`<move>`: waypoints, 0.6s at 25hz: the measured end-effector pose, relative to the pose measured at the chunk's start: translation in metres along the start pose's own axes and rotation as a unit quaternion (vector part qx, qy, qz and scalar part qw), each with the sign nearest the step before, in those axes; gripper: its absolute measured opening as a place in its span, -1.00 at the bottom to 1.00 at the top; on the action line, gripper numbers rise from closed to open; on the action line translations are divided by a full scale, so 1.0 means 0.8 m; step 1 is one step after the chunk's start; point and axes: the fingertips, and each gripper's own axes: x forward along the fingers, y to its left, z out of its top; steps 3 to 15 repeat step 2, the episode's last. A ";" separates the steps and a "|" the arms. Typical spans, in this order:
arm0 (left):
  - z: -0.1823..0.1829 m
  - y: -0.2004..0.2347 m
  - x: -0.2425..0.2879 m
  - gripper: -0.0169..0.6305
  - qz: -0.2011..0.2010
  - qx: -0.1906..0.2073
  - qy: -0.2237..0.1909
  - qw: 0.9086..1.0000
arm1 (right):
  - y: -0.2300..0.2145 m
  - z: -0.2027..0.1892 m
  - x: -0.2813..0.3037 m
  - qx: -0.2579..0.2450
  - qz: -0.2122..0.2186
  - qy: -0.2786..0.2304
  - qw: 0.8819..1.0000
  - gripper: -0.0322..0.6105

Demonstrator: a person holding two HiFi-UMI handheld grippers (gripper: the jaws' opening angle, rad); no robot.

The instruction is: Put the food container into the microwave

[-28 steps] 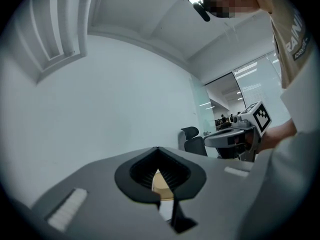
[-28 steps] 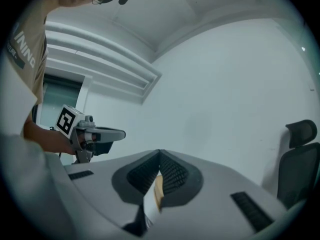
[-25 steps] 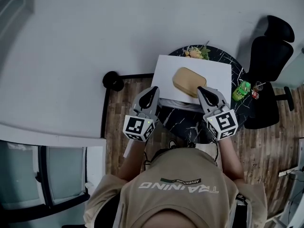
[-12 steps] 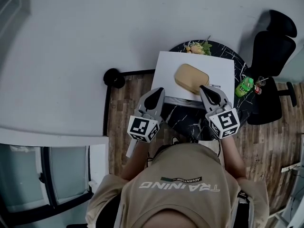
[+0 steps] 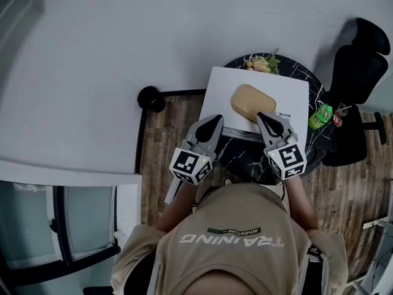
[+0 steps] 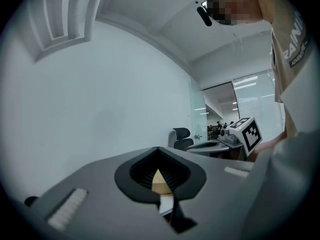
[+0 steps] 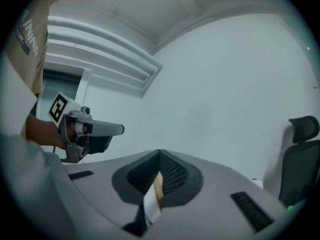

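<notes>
While looking down from the head view, the tan food container (image 5: 253, 102) sits on top of a white boxy slab (image 5: 221, 91) on the round dark surface (image 5: 245, 155). That slab might be the microwave seen from above, but honestly I can't tell, since no door or opening shows. Either way the container is out in the open and not inside anything, so the putting-in part is left to do. Its lid looks shut, so no idea what's in it. A plate of greens (image 5: 263, 63) sits at the far edge, with a green bottle (image 5: 319, 115) off to the right near a black office chair (image 5: 356, 72). The left tongs (image 5: 215, 120) and right tongs (image 5: 265, 117) hover just short of the slab's near edge, both pinched to a point and carrying nothing.

From the left gripper view, the tongs (image 6: 159, 154) are together with only a thin slit between them. A tan and white sliver shows through it, probably the container and slab beyond. Nothing is gripped.

Right gripper view, same deal: the tongs (image 7: 160, 156) are closed and empty, with a tan-and-white sliver past them. The other gripper shows off to the side.
</notes>
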 end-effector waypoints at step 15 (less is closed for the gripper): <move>0.001 0.003 -0.002 -0.94 0.004 0.002 -0.001 1.000 | 0.002 0.000 0.003 0.001 0.002 0.001 1.000 -0.87</move>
